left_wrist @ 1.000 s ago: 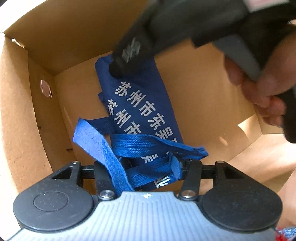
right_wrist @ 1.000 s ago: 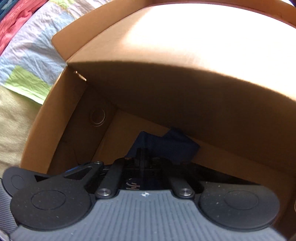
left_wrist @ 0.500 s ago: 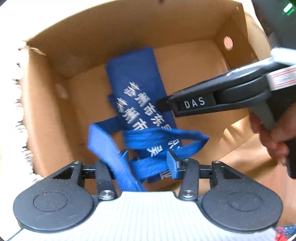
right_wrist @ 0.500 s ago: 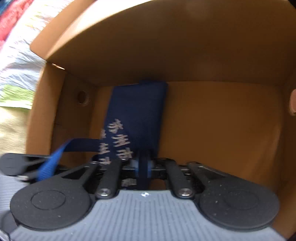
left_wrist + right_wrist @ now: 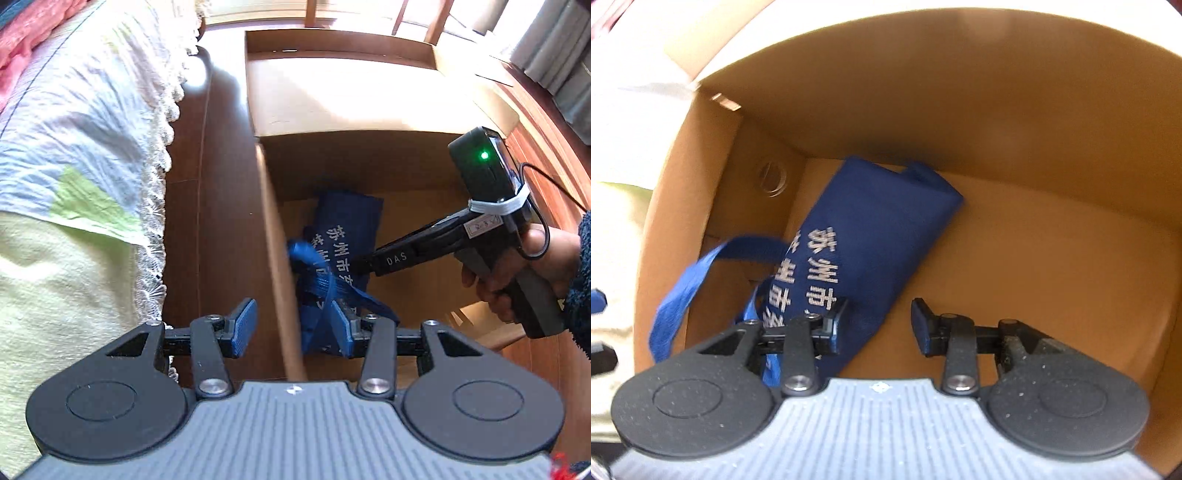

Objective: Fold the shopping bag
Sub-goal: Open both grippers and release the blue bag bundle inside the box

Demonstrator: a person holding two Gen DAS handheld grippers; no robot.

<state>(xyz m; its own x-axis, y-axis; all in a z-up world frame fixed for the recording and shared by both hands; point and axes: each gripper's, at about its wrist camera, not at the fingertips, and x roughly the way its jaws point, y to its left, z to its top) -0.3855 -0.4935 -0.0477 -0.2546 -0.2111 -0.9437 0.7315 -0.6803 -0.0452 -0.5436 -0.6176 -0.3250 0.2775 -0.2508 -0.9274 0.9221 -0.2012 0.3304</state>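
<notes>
My right gripper (image 5: 879, 326) is opening, empty, over the folded navy cloth shopping bag (image 5: 875, 236) in the brown cardboard box (image 5: 1034, 240), my left gripper (image 5: 293, 326) open too; it looks light and limp, so I'd pinch its stiffer webbing handles (image 5: 687, 280).

Navy shopping bag (image 5: 871, 236), white lettering, royal-blue handles (image 5: 683, 280). Plain tan cardboard box (image 5: 1034, 240). At nine o'clock, bedspread (image 5: 74, 147): white, lime, pink patches.

Bare box floor (image 5: 1034, 258) right of the folded bag (image 5: 871, 236); cardboard walls (image 5: 713, 206) hem it in.
</notes>
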